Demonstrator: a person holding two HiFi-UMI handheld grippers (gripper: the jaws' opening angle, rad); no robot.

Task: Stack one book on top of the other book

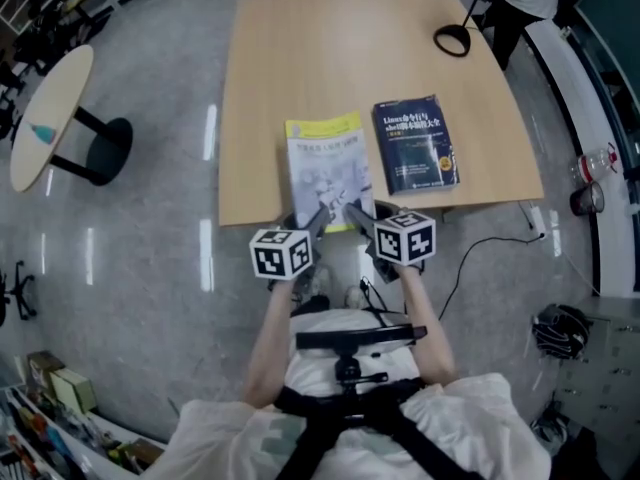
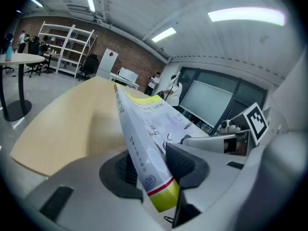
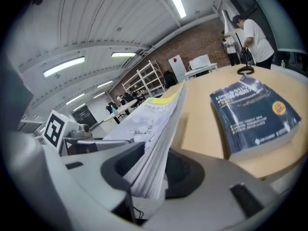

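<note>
Head view: looks steeply down from above the person onto a wooden table [image 1: 300,58] and the floor around it, from well above.

Left gripper view: rides low behind the left gripper [image 2: 153,167] and looks along its jaws, across the tabletop toward a brick wall [image 2: 134,57] — the white-and-yellow book [image 2: 144,129] is very close.

Right gripper view: set likewise on the right gripper [image 3: 154,170], with the dark blue book [image 3: 252,117] near at right.

All three views share the table and the white-and-yellow book. Each gripper view also catches the other gripper at its edge.
</note>
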